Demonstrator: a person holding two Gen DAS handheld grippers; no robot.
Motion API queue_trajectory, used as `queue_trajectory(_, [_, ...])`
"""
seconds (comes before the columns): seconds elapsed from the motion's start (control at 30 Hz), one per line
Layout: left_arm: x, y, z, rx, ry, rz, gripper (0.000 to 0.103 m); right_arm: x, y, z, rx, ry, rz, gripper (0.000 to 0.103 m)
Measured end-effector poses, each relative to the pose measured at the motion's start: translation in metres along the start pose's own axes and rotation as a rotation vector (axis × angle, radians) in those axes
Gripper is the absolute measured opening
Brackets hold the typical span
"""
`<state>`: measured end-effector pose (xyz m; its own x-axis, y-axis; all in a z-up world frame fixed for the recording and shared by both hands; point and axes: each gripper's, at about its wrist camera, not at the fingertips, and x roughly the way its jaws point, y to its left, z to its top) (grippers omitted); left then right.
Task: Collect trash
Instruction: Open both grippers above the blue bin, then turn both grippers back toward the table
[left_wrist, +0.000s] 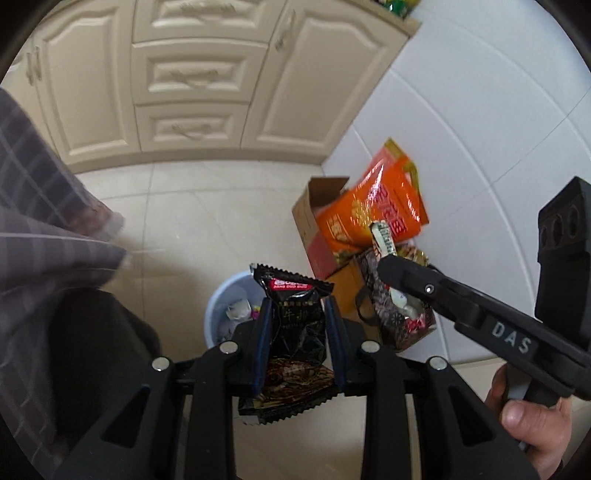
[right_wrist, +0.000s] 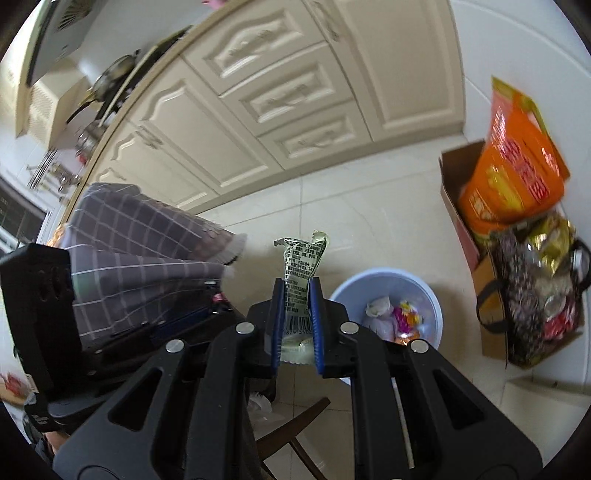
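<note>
My left gripper (left_wrist: 298, 306) is shut on a crumpled black snack wrapper (left_wrist: 293, 332) with a red label, held above and just in front of a pale blue waste bin (left_wrist: 221, 306) on the floor. My right gripper (right_wrist: 296, 295) is shut on a pale green and white wrapper (right_wrist: 300, 273) that sticks up between its blue pads. In the right wrist view the blue bin (right_wrist: 424, 291) stands just right of the fingers, with crumpled paper and coloured wrappers inside. The right gripper's fingers (left_wrist: 402, 275) and the hand holding it also show in the left wrist view, with the green wrapper (left_wrist: 382, 238).
Cream cabinet doors and drawers (left_wrist: 192, 77) line the far side of the tiled floor. A cardboard box (right_wrist: 461, 192) with an orange bag (right_wrist: 513, 177) and a dark patterned bag (right_wrist: 532, 295) of wrappers stand right of the bin. A checked sleeve (left_wrist: 33, 206) is at left.
</note>
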<state>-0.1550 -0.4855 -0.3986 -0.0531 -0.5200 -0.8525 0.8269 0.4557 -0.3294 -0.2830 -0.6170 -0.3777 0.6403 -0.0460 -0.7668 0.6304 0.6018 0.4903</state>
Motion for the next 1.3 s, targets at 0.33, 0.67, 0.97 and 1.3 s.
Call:
queue_trajectory(0.33, [0.032,0.015,0.011,-0.038,0.069,-0.01,0.087,0.016,-0.048,-0.003,0.158,0.018,-0.032,0.082])
queue_trajectory(0.67, [-0.077,0.021,0.011,-0.013,-0.186,0.091,0.091,-0.003,-0.025,0.003,0.149,-0.04,-0.119,0.097])
queue_trajectory(0.97, [-0.179,0.028,0.0,0.002,-0.381,0.153,0.093,-0.037,0.059,0.022,0.006,-0.116,-0.078,0.097])
queue_trajectory(1.3, [-0.275,0.05,-0.026,-0.017,-0.556,0.225,0.095,-0.074,0.176,0.031,-0.194,-0.197,0.027,0.097])
